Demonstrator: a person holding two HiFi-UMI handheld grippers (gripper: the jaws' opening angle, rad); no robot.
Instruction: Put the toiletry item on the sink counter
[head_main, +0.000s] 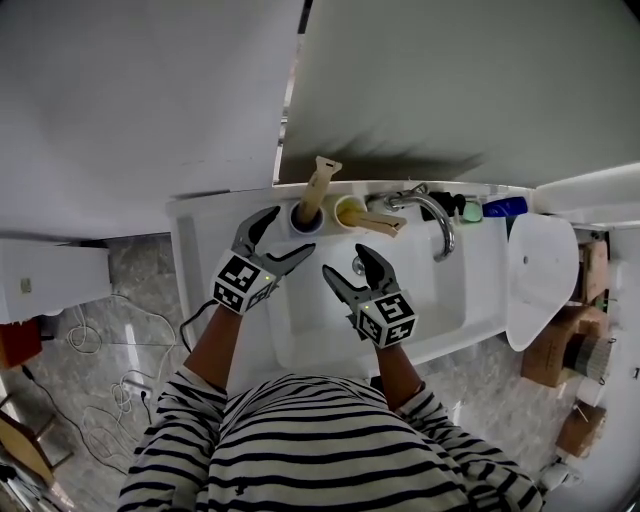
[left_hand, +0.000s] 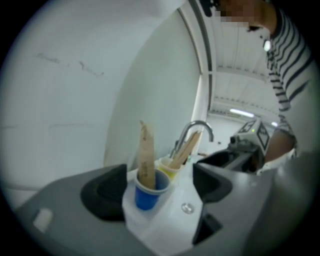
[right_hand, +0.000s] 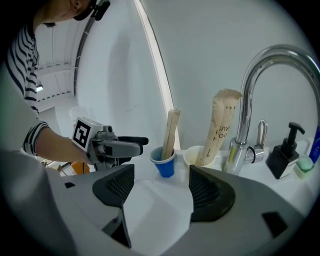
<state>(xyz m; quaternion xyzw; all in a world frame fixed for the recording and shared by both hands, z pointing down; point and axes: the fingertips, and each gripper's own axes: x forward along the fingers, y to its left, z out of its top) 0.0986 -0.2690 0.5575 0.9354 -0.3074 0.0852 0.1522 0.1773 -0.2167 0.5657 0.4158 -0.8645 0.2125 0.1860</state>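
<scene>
The paper-wrapped stick (head_main: 320, 185) (maybe a toothbrush, I cannot tell) stands in the blue cup (head_main: 307, 222) on the back edge of the white worktop (head_main: 195, 235), by the wall. Its long side points up and leans a little. It is just in front of the left gripper (head_main: 287, 235), a bit toward the tap (head_main: 442, 225). In the left gripper view the cup shows right in the gap between the jaws, but the pads do not touch it. The left gripper is wide open and holds nothing. The right gripper (head_main: 347, 262) is also wide open and empty. It hangs over the sink bowl (head_main: 440, 295), farther from the blue cup, so the left one is the nearer. A yellow cup (head_main: 350, 212) with another wrapped stick (head_main: 382, 223) sits just beside the blue cup. I think the stick is already in its place, and any next grab would go straight ahead from the left. The worktop looks smooth and hard. The walls are white, and the floor is grey stone with loose cables.
</scene>
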